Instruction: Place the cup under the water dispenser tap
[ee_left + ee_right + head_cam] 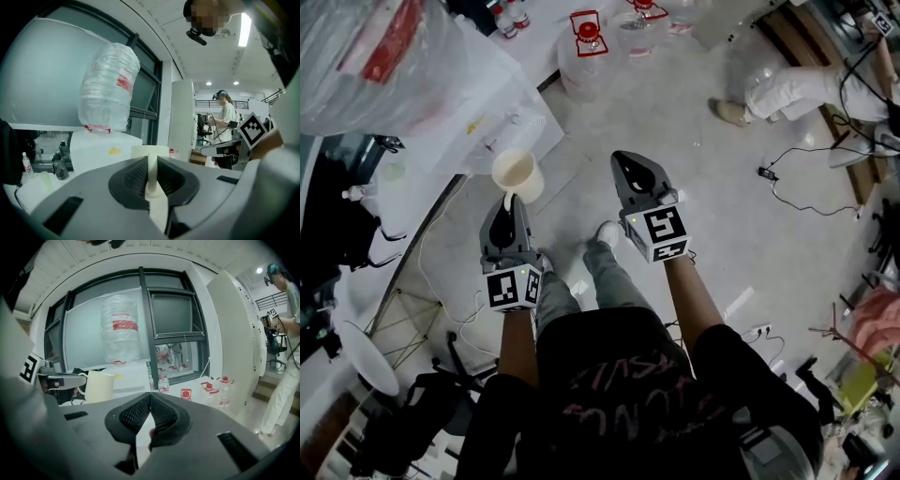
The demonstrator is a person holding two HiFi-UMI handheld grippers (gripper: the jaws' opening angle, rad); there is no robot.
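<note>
A cream cup (pixel 517 175) hangs above the floor, mouth up, with my left gripper (pixel 510 200) shut on its handle. In the left gripper view the pale handle (pixel 152 176) stands pinched between the dark pads, and the cup's body (pixel 150 151) shows just beyond them. The white water dispenser (pixel 105 145), topped by a plastic-wrapped bottle (pixel 108 89), stands ahead to the left; its tap is not visible. My right gripper (pixel 630 161) is beside the cup on the right, shut and empty. From the right gripper view the cup (pixel 99 386) shows at the left.
Several red-capped water jugs (pixel 586 37) stand on the floor ahead near the window. Cables (pixel 797 178) and a power strip (pixel 755 330) lie to the right. Another person (pixel 227 117) stands farther off. Small bottles (pixel 60 165) sit left of the dispenser.
</note>
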